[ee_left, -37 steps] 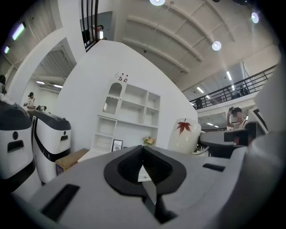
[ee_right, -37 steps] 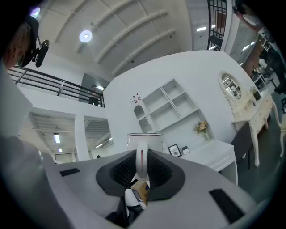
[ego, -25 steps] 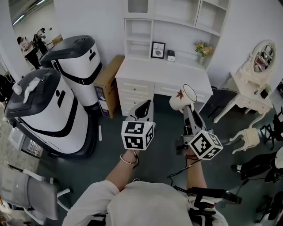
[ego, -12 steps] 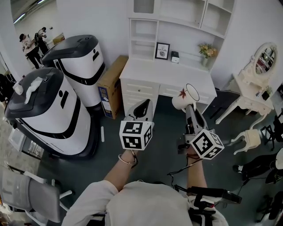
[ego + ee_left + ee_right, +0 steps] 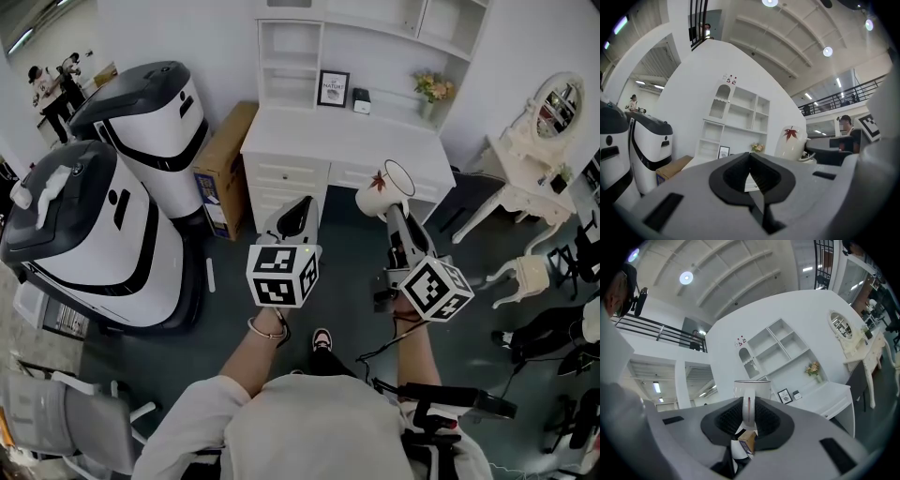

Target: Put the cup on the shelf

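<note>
A white-and-black machine (image 5: 89,234) fills the left of the head view, with a second machine (image 5: 150,108) behind it. Against the far wall stands the white shelf (image 5: 291,56); its top compartments run off the upper edge. Below it lies the white surface (image 5: 342,145), bare at the front, with drawers underneath. A cardboard box (image 5: 225,164) leans between the second machine and the drawers. At the right a dressing table (image 5: 534,155) with an oval mirror is partly cut by the edge. A grey chair (image 5: 66,412) is cropped at the lower left corner.

The person's arms reach forward from the bottom edge, each holding its tongs roughly level over the dark floor, well short of the surface.

The right tongs (image 5: 748,414) are clenched on the handle of the cup (image 5: 382,192). The cup, white with a red leaf, is held in the air in front of the drawers, apart from the shelf. In the right gripper view the jaws hide most of its body. A small brown-and-white scrap below the handle cannot be made out.

The left tongs (image 5: 751,174) are clenched together with nothing between them.

At the back of the surface stand a framed picture (image 5: 333,87) and flowers (image 5: 429,89).
</note>
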The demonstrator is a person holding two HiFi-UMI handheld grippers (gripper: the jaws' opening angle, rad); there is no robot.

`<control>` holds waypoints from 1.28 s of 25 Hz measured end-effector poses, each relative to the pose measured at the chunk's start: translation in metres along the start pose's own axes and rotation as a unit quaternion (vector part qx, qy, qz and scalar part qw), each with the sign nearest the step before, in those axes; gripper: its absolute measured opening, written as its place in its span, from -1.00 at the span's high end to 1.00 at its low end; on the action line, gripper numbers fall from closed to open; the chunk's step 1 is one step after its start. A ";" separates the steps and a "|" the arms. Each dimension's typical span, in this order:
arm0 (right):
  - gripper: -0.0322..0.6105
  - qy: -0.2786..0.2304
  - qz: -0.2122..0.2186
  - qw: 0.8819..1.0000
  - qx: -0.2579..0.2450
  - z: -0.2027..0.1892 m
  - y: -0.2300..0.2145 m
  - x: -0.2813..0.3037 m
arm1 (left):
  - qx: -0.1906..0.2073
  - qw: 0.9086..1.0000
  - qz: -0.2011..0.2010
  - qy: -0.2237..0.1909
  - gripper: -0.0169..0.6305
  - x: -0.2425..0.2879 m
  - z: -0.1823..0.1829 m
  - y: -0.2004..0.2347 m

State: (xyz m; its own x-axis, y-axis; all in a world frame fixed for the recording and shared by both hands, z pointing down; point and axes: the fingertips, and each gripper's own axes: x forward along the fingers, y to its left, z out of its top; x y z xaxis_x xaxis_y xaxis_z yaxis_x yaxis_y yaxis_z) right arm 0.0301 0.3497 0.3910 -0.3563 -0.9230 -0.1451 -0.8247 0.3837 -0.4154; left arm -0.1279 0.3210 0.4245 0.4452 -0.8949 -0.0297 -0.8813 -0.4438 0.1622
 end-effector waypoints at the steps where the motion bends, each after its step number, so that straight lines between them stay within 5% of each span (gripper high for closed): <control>1: 0.68 0.001 -0.001 1.000 0.000 0.000 -0.004 0.004 | 0.001 1.000 0.000 0.001 0.92 0.005 -0.001 0.001; 32: 0.67 0.019 0.024 0.999 0.016 0.044 -0.156 0.212 | 0.030 0.999 0.032 -0.014 0.92 0.238 0.023 0.051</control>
State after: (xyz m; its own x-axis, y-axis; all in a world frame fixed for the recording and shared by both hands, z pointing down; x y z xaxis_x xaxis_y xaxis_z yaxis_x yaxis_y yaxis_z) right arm 0.1021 0.0928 0.3859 -0.4126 -0.9013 -0.1321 -0.7913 0.4264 -0.4381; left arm -0.0702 0.0847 0.4033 0.3831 -0.9224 -0.0490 -0.9163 -0.3862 0.1062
